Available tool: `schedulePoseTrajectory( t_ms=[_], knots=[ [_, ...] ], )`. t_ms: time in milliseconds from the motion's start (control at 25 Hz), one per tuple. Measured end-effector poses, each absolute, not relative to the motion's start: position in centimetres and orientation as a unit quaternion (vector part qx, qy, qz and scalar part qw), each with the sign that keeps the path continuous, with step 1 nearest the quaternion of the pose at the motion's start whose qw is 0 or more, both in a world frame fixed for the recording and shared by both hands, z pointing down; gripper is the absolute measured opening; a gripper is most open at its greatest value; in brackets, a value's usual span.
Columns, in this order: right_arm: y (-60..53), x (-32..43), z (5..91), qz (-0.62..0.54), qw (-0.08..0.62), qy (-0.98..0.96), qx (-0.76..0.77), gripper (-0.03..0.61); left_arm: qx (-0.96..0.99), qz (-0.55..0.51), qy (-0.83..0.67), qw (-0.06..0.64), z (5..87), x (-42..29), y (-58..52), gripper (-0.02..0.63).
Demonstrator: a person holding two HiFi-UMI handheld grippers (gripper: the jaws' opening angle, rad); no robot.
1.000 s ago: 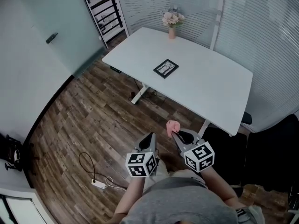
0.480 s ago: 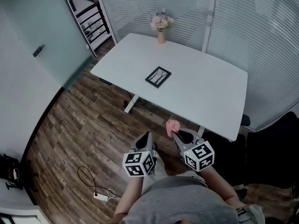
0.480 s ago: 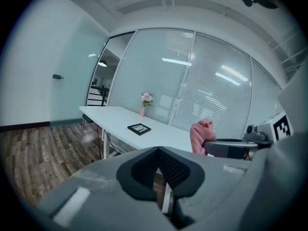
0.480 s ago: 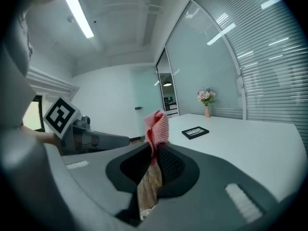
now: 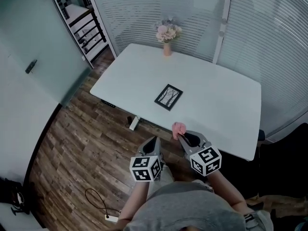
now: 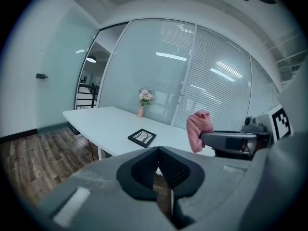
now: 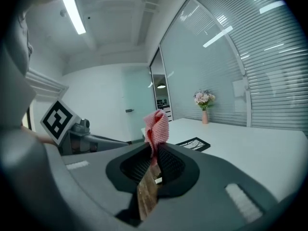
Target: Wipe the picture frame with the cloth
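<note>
Nearest the person, the left tool (image 5: 154,142) is closed on nothing. The right tool (image 5: 181,136) clamps a bunched pink cloth (image 5: 178,128) just over the near edge of the white counter (image 5: 221,100). Ahead and slightly left of the cloth, well apart, the picture frame (image 5: 169,96) lies flat, dark-bordered with a pale print, its long axis pointing roughly away. The right tool seems marginally nearer.

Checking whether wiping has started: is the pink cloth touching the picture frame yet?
No, the pink cloth is pinched up in the right gripper, clearly apart from the picture frame lying flat on the table.
</note>
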State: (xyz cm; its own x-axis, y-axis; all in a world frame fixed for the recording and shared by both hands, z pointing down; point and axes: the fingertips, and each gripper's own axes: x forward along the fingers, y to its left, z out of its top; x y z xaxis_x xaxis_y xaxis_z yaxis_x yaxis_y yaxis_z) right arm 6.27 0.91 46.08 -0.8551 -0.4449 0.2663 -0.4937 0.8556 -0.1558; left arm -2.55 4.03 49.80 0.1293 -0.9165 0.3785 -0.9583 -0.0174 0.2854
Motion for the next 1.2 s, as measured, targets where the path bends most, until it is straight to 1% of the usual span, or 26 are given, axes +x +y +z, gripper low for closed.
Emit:
schedulePoseTrajectory(
  t_ms=[320,520,800,1200],
  knots=[
    [-5.5,0.3,45.8,0.111,0.113,-0.948,0.276,0.038,0.737,0.062,-0.627,0.244,49.7,-8.0,-2.5,0.002],
    [-8.9,-2.0,45.8,0.112,0.116,-0.942,0.296,0.038,0.75,0.077,-0.608,0.25,50.4,-10.5,-6.1,0.0],
    [-13.4,-3.4,46.4,0.11,0.121,-0.929,0.333,0.038,0.762,0.089,-0.585,0.262,52.0,-12.8,-10.3,0.0],
    [-19.6,-3.7,48.2,0.098,0.152,-0.905,0.386,0.038,0.791,0.118,-0.535,0.272,54.1,-13.2,-15.3,0.0]
  ],
)
